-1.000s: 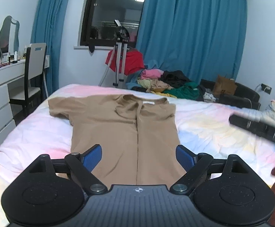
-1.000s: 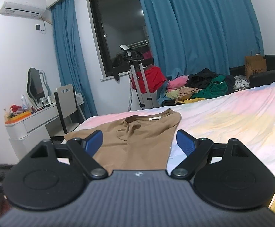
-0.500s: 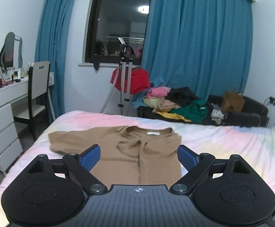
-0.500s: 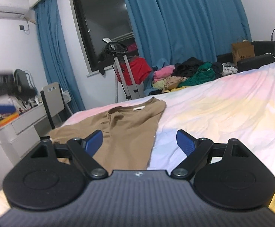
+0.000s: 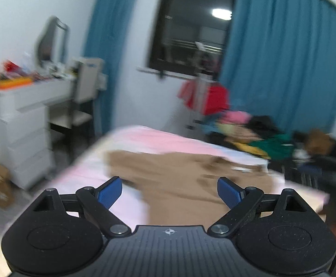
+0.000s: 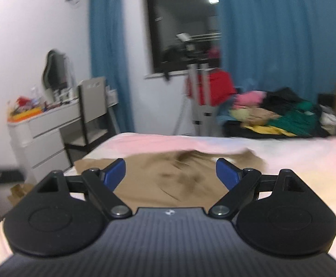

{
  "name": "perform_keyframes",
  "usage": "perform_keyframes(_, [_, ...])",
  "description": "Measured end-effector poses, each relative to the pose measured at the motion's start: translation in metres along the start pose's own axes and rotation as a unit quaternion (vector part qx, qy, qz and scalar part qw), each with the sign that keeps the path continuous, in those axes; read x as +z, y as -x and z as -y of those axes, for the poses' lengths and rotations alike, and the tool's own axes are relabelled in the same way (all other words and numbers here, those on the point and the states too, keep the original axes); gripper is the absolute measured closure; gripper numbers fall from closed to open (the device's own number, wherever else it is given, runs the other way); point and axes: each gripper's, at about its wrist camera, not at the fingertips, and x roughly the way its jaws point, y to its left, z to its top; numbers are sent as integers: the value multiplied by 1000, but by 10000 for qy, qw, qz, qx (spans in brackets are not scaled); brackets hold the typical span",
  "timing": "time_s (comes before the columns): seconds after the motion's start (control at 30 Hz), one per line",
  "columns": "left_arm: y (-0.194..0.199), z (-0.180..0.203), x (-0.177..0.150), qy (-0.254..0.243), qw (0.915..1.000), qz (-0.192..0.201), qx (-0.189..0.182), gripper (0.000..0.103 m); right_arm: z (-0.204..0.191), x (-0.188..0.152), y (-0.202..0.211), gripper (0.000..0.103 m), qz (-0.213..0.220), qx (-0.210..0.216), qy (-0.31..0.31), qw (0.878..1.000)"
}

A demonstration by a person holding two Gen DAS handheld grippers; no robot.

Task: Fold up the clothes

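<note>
Both the left gripper [image 5: 169, 191] and right gripper [image 6: 170, 173], fingers spread and empty, have swung left over the flat tan short-sleeved shirt [image 5: 191, 180], leaving folding unstarted.

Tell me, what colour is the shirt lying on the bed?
The shirt is light brown, clearest in the right wrist view.

My left gripper [image 5: 169, 192] and right gripper [image 6: 170, 175] are matt, grainy black plastic with dull metal pivot screws. The tan shirt [image 6: 168, 180] seems soft matt cloth, though blurred. The bedsheet [image 6: 295, 161] is smooth pastel fabric.
</note>
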Motion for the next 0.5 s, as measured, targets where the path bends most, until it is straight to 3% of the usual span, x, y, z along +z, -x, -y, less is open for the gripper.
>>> perform_keyframes(0.13, [-16,-52,-5,386,9987,-33,328,10,-44,4,-98,17,-489,421,-299,9975])
perform_keyframes(0.3, [-49,-83,-28,1070,9930,-339,374,10,-110,-28,-197,17,-1115,958,-360,9885])
perform_keyframes(0.5, [-80,-107,-42,1394,9872,-545,549,11,-182,-61,-255,17,-1581,1396,601,9757])
